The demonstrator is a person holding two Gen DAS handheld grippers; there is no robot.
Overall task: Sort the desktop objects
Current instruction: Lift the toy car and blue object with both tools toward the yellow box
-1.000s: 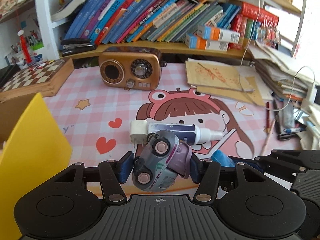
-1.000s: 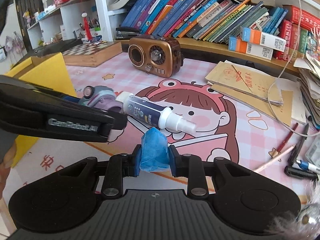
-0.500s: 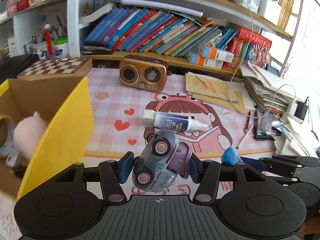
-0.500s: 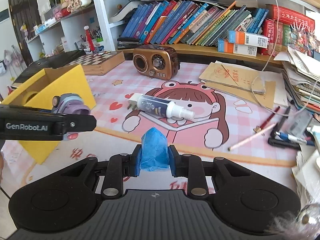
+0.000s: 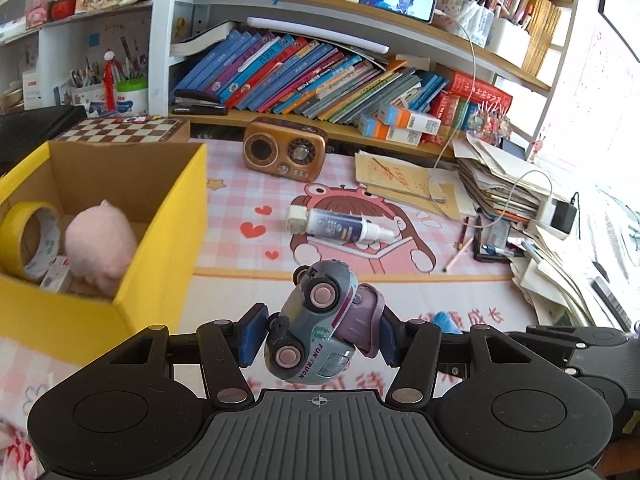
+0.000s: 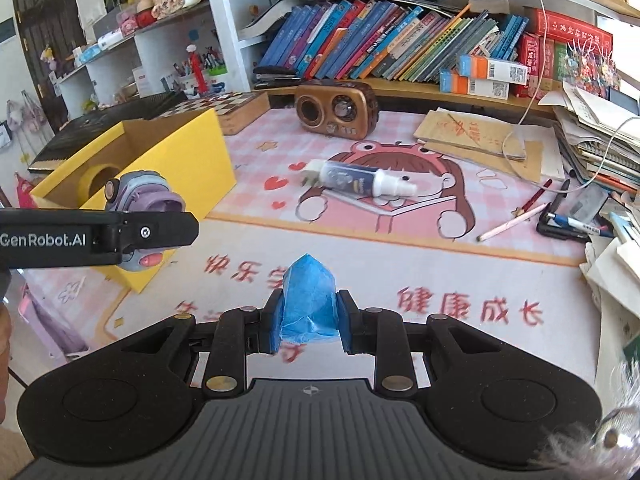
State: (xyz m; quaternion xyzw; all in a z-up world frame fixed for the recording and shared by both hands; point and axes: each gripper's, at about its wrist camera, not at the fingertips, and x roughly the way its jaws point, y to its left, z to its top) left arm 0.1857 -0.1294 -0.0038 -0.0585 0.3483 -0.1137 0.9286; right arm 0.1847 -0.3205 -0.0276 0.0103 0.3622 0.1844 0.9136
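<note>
Toy truck [image 5: 316, 322], grey and purple with pink wheels, is clamped between the blue pads of the left gripper [image 5: 318, 334], tilted so its wheels face the camera and the words FUN TRUCK show on its side. It hangs in the air above the near edge of the pink desk mat [image 5: 244, 216], just to the right of the yellow box [image 5: 176, 216]. Seen from the right wrist, the same truck [image 6: 138, 196] sits in front of the near corner of that box [image 6: 188, 160].

Inside the box lie a pink plush toy [image 5: 100, 244], a roll of yellow tape [image 5: 28, 236] to its left, and a small white item in front of the plush that is too small to identify.

The right gripper [image 6: 308, 316] is closed on a crumpled blue wad [image 6: 310, 300], held above the mat's near strip of red characters, well to the right of the box.

A white spray bottle [image 5: 340, 230] lies on its side on the mat's cartoon girl, well right of the box. Behind it stands a brown radio [image 5: 286, 150], and a chessboard [image 5: 120, 130] rests behind the box.
</note>
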